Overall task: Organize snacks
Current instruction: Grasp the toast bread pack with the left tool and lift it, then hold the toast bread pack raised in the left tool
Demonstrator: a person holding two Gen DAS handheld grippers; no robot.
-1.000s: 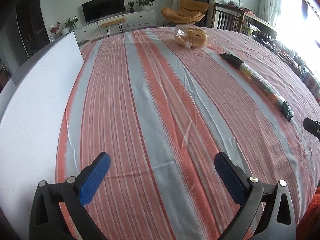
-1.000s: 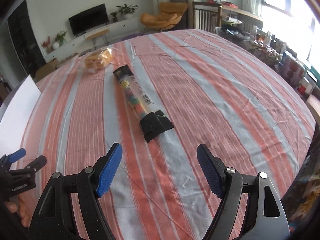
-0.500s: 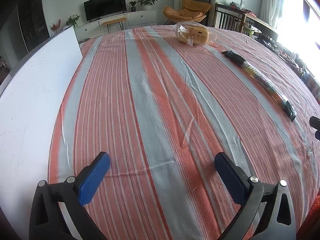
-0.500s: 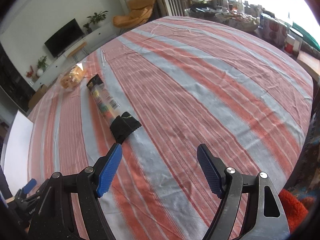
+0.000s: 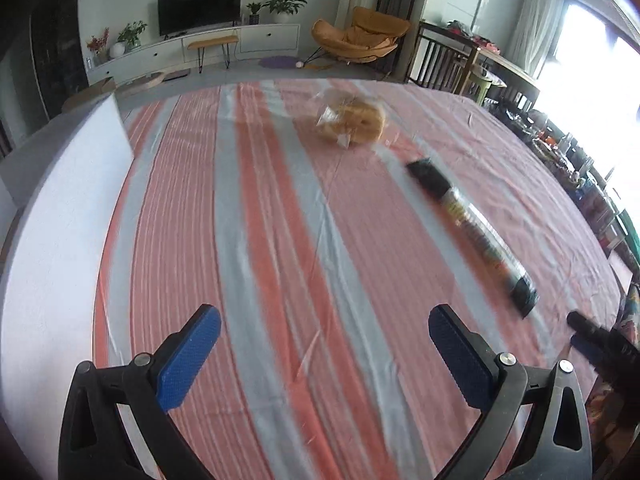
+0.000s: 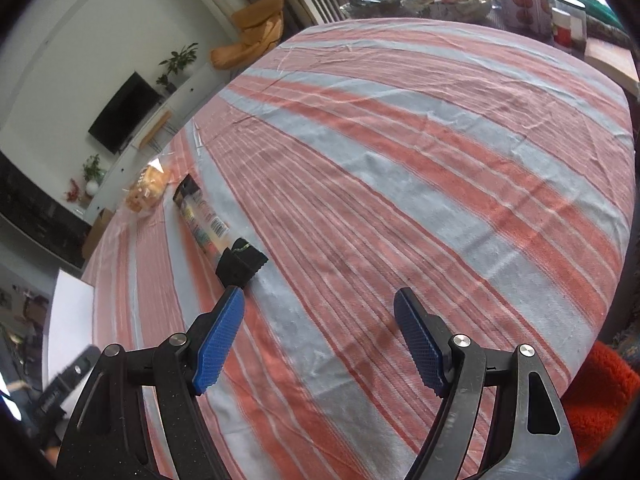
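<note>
A long tube-shaped snack pack (image 5: 476,228) with black ends lies on the striped tablecloth (image 5: 280,240); it also shows in the right wrist view (image 6: 216,228). A bagged bread roll (image 5: 352,120) lies beyond it, seen too in the right wrist view (image 6: 146,192). My left gripper (image 5: 324,356) is open and empty above the cloth, left of the pack. My right gripper (image 6: 320,340) is open and empty, its left fingertip just short of the pack's near black end. The right gripper's tip shows at the left wrist view's right edge (image 5: 592,340).
A white board (image 5: 60,220) stands along the table's left side, also in the right wrist view (image 6: 68,312). Clutter of boxes and jars (image 6: 520,0) sits beyond the table's far right edge. An orange chair (image 5: 360,36) and TV (image 5: 200,4) stand behind.
The left gripper has tilted up and turned right, bringing the bread and pack nearer centre. The right gripper has rolled and moved closer to the pack's near end. Both stay open.
</note>
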